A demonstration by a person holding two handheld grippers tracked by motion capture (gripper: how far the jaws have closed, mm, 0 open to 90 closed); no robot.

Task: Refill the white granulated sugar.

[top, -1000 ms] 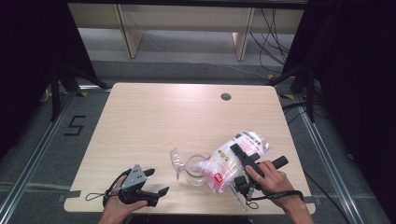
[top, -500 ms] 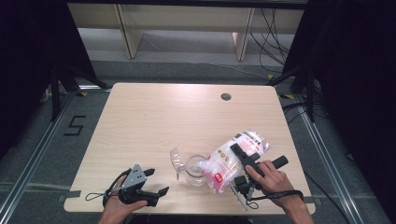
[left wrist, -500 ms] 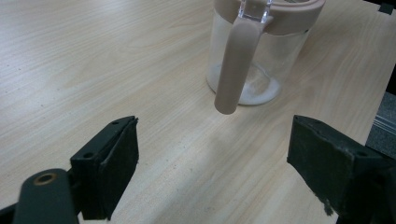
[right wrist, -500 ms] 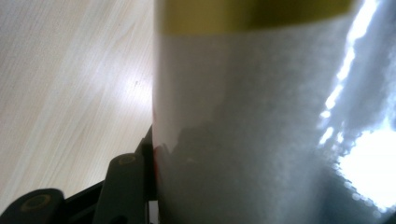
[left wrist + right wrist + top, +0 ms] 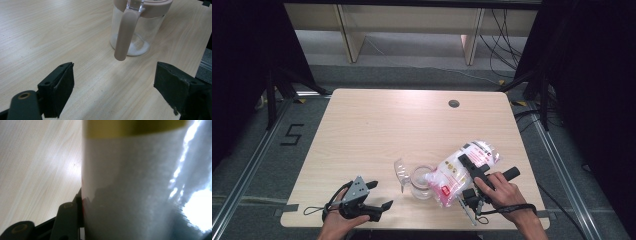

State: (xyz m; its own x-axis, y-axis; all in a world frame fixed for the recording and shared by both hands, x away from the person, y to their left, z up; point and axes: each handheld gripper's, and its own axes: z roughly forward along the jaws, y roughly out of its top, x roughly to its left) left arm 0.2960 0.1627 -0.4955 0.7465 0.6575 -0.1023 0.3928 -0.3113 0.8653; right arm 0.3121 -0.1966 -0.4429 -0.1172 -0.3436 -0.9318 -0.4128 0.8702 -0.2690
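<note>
Bag (image 5: 462,167) of white powder, soft, slippery, likely saggy: right gripper (image 5: 473,175) jaws clamp its middle above the jar (image 5: 421,182); left gripper (image 5: 379,195) jaws released.

I see the desk (image 5: 377,130) as pale wood-grain laminate, smooth with a soft matt sheen. The jar (image 5: 130,27) looks like clear, glossy glass with a matt, smooth pinkish plastic lid rim and handle (image 5: 124,35). The bag (image 5: 462,167) in my right gripper (image 5: 472,167) is thin, shiny plastic film, crinkled, with bright glare spots up close. The pads on my left gripper (image 5: 115,87) look like matt black rubber, slightly rough and worn at the edges.
</note>
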